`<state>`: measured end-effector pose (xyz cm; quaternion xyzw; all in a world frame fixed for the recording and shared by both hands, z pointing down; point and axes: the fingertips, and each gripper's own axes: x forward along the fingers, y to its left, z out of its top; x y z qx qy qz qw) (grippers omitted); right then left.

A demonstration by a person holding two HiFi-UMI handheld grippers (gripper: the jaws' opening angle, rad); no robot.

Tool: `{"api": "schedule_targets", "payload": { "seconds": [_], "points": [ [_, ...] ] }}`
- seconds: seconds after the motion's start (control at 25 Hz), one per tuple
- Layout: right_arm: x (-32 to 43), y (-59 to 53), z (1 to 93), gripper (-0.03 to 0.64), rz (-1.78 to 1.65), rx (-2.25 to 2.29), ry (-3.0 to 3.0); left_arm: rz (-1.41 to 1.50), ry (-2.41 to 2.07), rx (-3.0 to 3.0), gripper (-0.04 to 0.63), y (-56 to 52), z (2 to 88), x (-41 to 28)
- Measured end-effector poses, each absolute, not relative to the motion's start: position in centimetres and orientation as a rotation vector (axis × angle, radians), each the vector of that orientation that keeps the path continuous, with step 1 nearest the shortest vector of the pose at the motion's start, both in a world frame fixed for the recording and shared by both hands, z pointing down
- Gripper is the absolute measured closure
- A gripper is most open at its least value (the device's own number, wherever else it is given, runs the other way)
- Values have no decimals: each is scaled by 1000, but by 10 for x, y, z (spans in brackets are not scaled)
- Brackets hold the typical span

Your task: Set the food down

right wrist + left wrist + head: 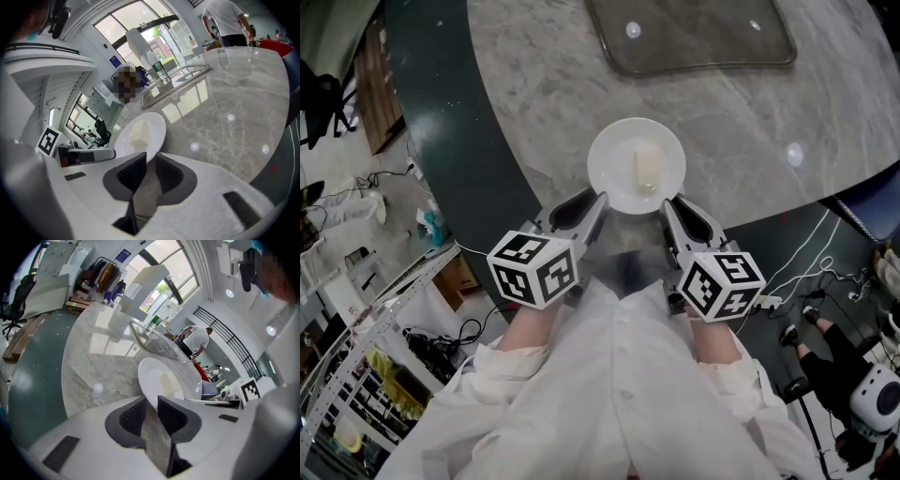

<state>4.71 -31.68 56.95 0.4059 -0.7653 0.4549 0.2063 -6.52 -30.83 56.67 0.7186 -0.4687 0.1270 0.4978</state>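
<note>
A white plate (pixel 623 150) carries a pale yellow block of food (pixel 648 171) over the marble table (pixel 750 131), near its front edge. I cannot tell whether the plate rests on the marble. My left gripper (pixel 602 200) is shut on the plate's near-left rim and my right gripper (pixel 667 202) on its near-right rim. In the left gripper view the plate (pixel 152 373) runs into the narrow gap of the gripper (pixel 151 401), with the food (pixel 169 383) beyond. The right gripper view shows the plate (pixel 157 123) and food (pixel 138 133) just past the gripper (pixel 150 157).
A glass tray (pixel 689 37) lies on the far side of the table. Dark green floor (pixel 459 141) curves round the table's left edge. Shelving and cables (pixel 422 337) sit at lower left, more cables (pixel 811 272) at right. A person in a white shirt (pixel 197 341) stands beyond the table.
</note>
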Motion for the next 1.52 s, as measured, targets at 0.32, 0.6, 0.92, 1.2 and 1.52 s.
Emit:
{"api": "schedule_targets", "payload": {
  "seconds": [0.32, 0.6, 0.92, 1.2, 1.52],
  "points": [
    [44, -324, 543, 563, 1222, 1186, -2177, 265, -1121, 1825, 511, -319, 542, -68],
    [51, -335, 512, 563, 1160, 1281, -2216, 252, -1102, 1945, 511, -335, 509, -62],
    [60, -360, 495, 565, 1099, 1314, -2251, 225, -1130, 1992, 511, -354, 492, -52],
    [67, -395, 492, 565, 1083, 1260, -2305, 216, -1175, 1998, 511, -384, 488, -44],
    [89, -466, 477, 571, 1045, 1189, -2351, 197, -1219, 1967, 511, -440, 479, -20]
  ]
}}
